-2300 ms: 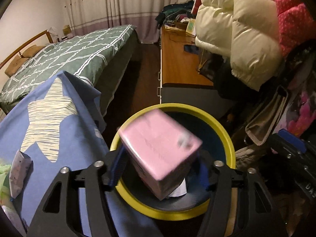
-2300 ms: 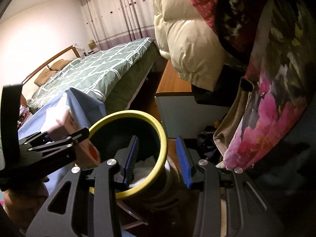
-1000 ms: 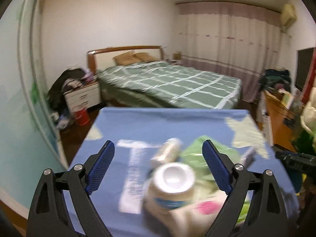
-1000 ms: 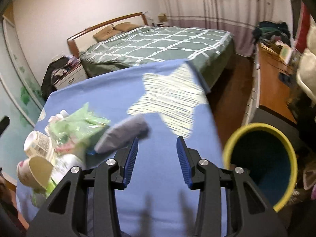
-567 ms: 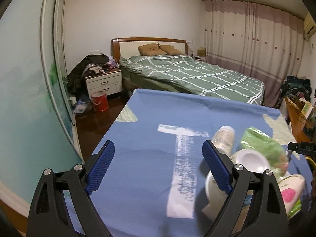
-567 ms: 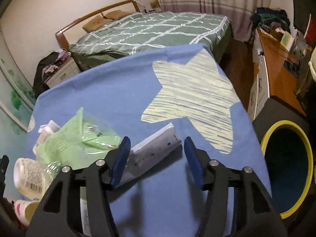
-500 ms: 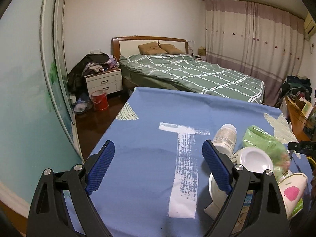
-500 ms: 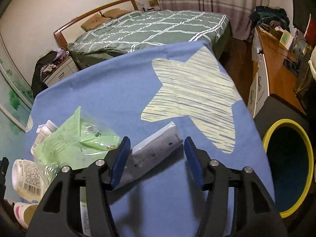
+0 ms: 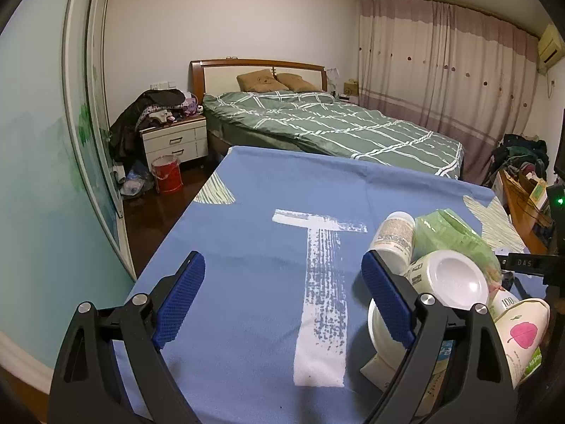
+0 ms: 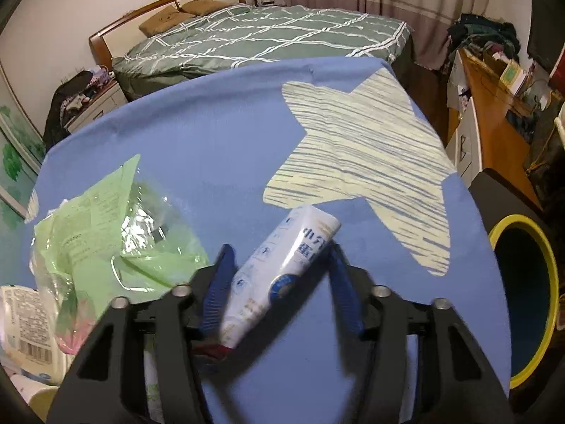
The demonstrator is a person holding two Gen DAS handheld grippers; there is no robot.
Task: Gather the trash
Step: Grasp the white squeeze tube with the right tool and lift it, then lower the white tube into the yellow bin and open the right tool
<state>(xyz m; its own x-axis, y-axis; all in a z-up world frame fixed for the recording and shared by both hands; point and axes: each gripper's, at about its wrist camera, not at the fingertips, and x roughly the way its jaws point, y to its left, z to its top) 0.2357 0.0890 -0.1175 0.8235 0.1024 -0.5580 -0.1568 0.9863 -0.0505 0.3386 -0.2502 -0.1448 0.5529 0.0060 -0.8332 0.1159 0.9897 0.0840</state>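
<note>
My left gripper [image 9: 282, 300] is open and empty above the blue cloth [image 9: 265, 233]. To its right lies a heap of trash: a white bottle [image 9: 395, 236], a green plastic bag [image 9: 455, 236], a white tub [image 9: 448, 279] and a paper cup [image 9: 522, 335]. My right gripper [image 10: 279, 286] is open around a white tube [image 10: 282, 272] lying on the blue cloth, its jaws on either side of it, apart from it. The green bag [image 10: 116, 226] lies left of it. The yellow-rimmed trash bin [image 10: 522, 296] stands at the right, below the table edge.
A bed [image 9: 328, 123] with a green checked cover stands beyond the table. A nightstand [image 9: 173, 141] and a red bucket [image 9: 166, 173] are at the left. A wooden desk [image 10: 491, 130] with clutter runs along the right. A labelled bottle [image 10: 28, 321] lies at the table's left edge.
The pink box left my left gripper over the bin; both grippers swung back to the table. My right gripper has lowered and closed in around the white tube.
</note>
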